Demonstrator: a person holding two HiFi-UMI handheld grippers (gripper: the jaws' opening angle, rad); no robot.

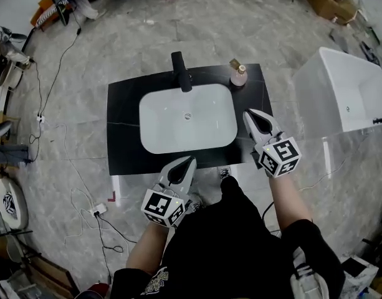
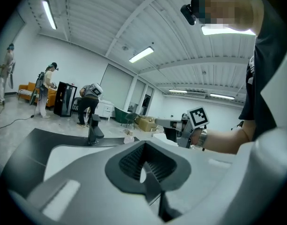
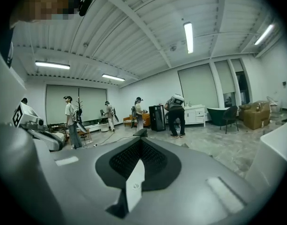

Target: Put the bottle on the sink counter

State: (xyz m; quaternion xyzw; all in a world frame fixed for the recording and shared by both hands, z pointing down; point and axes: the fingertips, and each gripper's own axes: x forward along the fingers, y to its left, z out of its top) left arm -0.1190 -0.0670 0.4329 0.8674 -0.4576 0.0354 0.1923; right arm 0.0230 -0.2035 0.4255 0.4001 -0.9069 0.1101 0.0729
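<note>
A small pink bottle [image 1: 238, 75] with a brown top stands upright on the back right part of the black sink counter [image 1: 123, 111], right of the black faucet [image 1: 181, 71]. My right gripper [image 1: 248, 113] hovers over the counter's right side, in front of the bottle and apart from it, shut and empty. At the counter's front edge my left gripper [image 1: 191, 159] is shut too, holding nothing. In the left gripper view the bottle [image 2: 128, 137] shows small beyond the shut jaws, between the faucet [image 2: 93, 132] and my right gripper [image 2: 190, 124].
A white basin [image 1: 187, 118] fills the counter's middle. A white bathtub [image 1: 346, 92] stands to the right. Cables [image 1: 53, 73] and a power strip [image 1: 98, 210] lie on the marble floor at left. Several people [image 3: 176, 109] stand far off in the room.
</note>
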